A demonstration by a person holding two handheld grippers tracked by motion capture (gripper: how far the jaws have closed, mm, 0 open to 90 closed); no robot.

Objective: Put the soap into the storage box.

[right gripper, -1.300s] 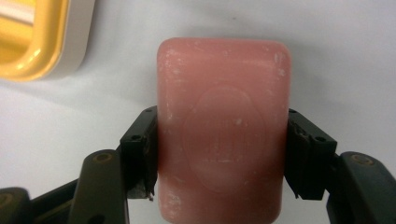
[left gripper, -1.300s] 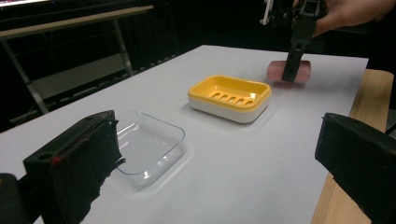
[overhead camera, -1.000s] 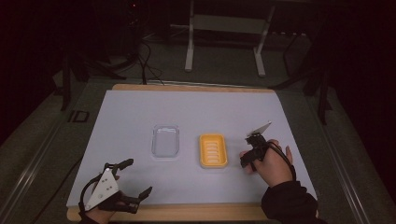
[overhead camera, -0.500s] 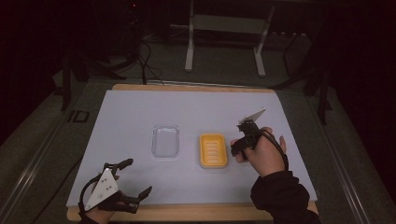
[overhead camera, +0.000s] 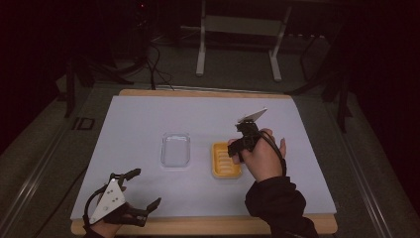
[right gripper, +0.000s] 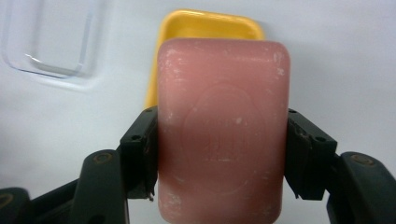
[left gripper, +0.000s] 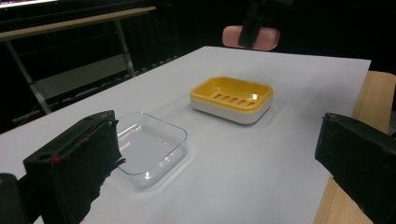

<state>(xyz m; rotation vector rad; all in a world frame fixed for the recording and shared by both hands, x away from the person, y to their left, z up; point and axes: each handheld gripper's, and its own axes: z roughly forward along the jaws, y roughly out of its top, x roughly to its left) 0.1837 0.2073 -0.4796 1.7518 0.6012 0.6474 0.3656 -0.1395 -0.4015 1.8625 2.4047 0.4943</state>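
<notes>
- Dark room w/ metal stand legs behind; pale lavender-white sheet (overhead camera: 148, 124) covered a wooden table (overhead camera: 208, 225), wood showing along near & far edges.
- Right gripper (overhead camera: 236, 148) hung above the yellow plastic soap dish w/ slotted floor & white base (overhead camera: 225, 161), over its right side, in high view.
- Its jaws were clamped on a pink rectangular soap bar (right gripper: 223, 130), one pad on each long side; bar upright betw. them in right gripper view, embossed oval on its face, whitish scuffs.
- In that view the yellow dish (right gripper: 205, 28) sat beyond/under the bar, mostly hidden by it; soap clear of the dish, not touching.
- Clear shallow rectangular plastic lid or tray (overhead camera: 176, 149) lay just left of the dish, apart from it, nothing inside.
- Left gripper (overhead camera: 141, 198) rested at near left corner of the sheet, well apart from both containers; jaws spread wide, nothing betw. them.
- Left gripper view: clear tray (left gripper: 149, 149) near, dish (left gripper: 232, 99) farther, pink bar (left gripper: 252, 37) held above far edge.
</notes>
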